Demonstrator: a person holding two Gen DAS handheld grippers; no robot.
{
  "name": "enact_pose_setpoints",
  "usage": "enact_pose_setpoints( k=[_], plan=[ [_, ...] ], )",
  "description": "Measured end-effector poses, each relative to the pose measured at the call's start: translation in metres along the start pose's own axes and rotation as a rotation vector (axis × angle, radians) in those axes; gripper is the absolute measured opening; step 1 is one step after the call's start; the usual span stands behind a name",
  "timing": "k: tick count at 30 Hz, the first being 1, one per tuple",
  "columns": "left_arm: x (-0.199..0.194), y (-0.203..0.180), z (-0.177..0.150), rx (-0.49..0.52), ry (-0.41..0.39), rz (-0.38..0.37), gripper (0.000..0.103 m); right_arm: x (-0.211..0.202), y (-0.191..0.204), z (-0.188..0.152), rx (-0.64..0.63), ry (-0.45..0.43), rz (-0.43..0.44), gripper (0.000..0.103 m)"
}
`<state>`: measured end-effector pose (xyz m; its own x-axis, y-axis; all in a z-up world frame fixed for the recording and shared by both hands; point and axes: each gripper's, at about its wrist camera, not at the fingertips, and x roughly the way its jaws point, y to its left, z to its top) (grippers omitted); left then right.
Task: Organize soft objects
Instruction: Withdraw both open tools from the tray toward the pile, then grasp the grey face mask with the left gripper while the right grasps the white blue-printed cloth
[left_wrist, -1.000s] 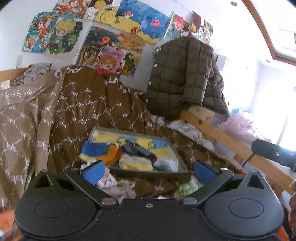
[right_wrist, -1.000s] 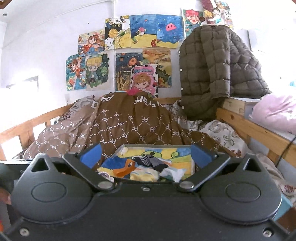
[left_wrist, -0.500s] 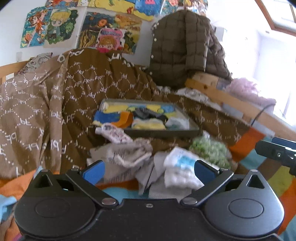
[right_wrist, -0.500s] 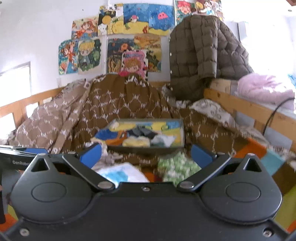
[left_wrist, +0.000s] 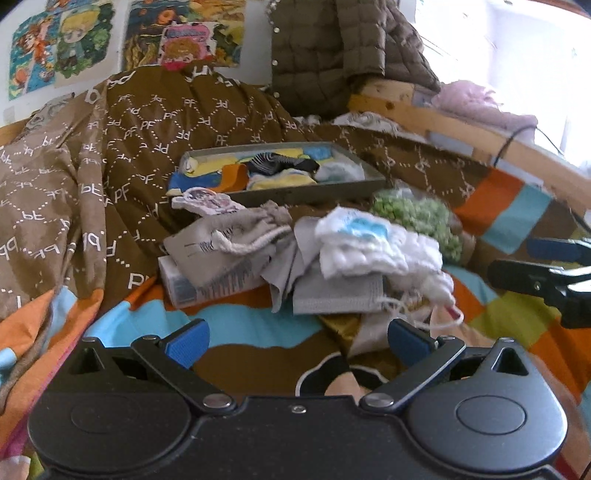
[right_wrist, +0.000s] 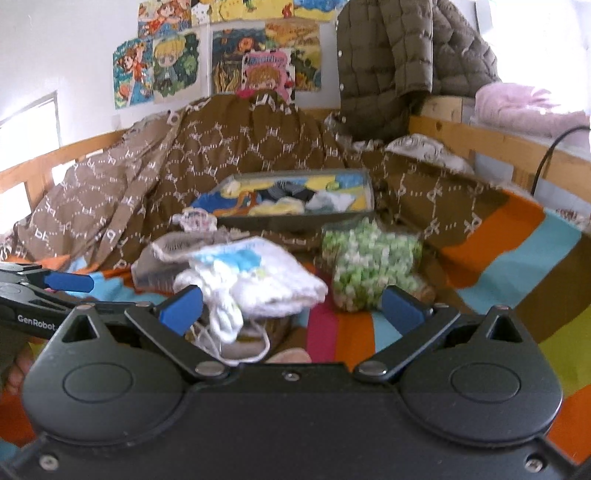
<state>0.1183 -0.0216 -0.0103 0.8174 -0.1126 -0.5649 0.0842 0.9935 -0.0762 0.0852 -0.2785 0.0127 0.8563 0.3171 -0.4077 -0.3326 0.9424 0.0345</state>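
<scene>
- Both grippers, left (left_wrist: 295, 338) and right (right_wrist: 290, 304), are spread wide and hold nothing.
- The white sock (right_wrist: 255, 275) tops the loose pile just in front of the tray (right_wrist: 295, 219), which already holds folded socks.
- Its long axis runs crosswise, and the right gripper looks nearer, the sock lying straight ahead, slightly left.
- "PF" repeats across the brown quilt (left_wrist: 155, 122); "GenRobot" is printed on the left gripper's side.

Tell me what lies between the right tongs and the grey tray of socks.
In the right wrist view, a white-and-blue knitted piece and a green-and-white fluffy bundle lie on the bed between the open right tongs and the tray.
</scene>
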Motion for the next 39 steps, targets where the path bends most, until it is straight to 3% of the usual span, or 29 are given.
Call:
enact_pose_setpoints(
  k=[18, 28, 39],
  plan=[
    [0.009, -0.013, -0.020, 0.089, 0.087, -0.008, 0.102, 0.036, 0.005, -0.014, -0.002, 0.106, 0.019, 0.102],
    [0.015, -0.012, -0.019, 0.133, 0.098, -0.010, 0.102, 0.045, 0.009, -0.013, -0.001, 0.112, 0.019, 0.102],
    [0.024, -0.014, -0.006, 0.214, 0.047, -0.016, 0.102, 0.061, 0.012, -0.009, 0.028, 0.066, 0.044, 0.102]
  ],
)
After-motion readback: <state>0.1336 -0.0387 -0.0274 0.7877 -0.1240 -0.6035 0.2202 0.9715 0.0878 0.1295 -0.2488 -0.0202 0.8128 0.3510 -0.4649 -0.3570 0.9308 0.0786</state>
